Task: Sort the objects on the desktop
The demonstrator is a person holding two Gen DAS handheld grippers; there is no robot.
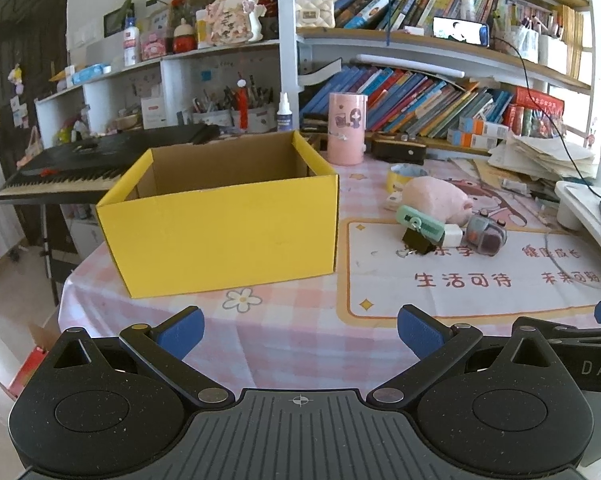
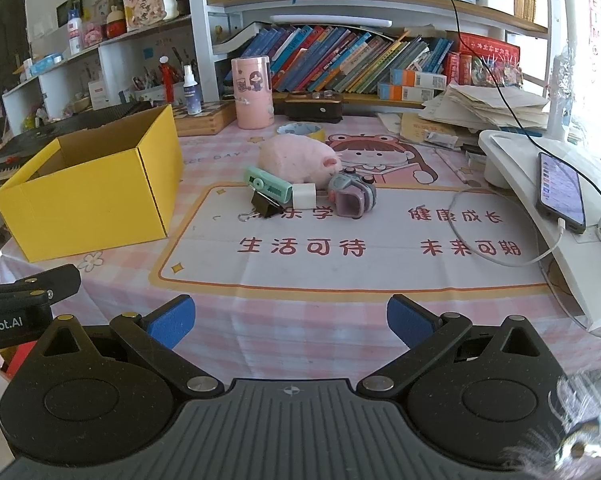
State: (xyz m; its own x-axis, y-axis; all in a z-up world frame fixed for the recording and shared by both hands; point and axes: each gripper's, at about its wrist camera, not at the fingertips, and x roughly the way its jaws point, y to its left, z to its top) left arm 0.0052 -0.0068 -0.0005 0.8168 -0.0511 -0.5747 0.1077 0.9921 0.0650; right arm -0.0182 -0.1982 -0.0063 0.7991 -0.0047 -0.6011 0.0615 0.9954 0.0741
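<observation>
Right of the yellow box (image 2: 88, 196), our toys sit bunched by the pink pig (image 2: 298, 160), and with our left gripper (image 1: 298, 330) and right gripper (image 2: 290, 320) both wide apart and empty, we might knock neighbours away grabbing the clip (image 2: 266, 204).

Background of the workspace: a desk (image 2: 340, 320) under a pink checked cloth with a printed mat (image 2: 360, 240) bearing red characters. At the rear, a pink cylindrical canister (image 2: 252, 92) stands upright before a shelf of leaning books (image 2: 352, 60), with a white spray bottle (image 2: 191, 90) to its left; a stack of papers (image 2: 480, 108) lies at the right. A smartphone (image 2: 560, 190) rests on a white stand (image 2: 512, 160) with a white cable (image 2: 496, 260) plugged in, and a black keyboard (image 1: 60, 172) sits beyond the desk's left edge.
</observation>
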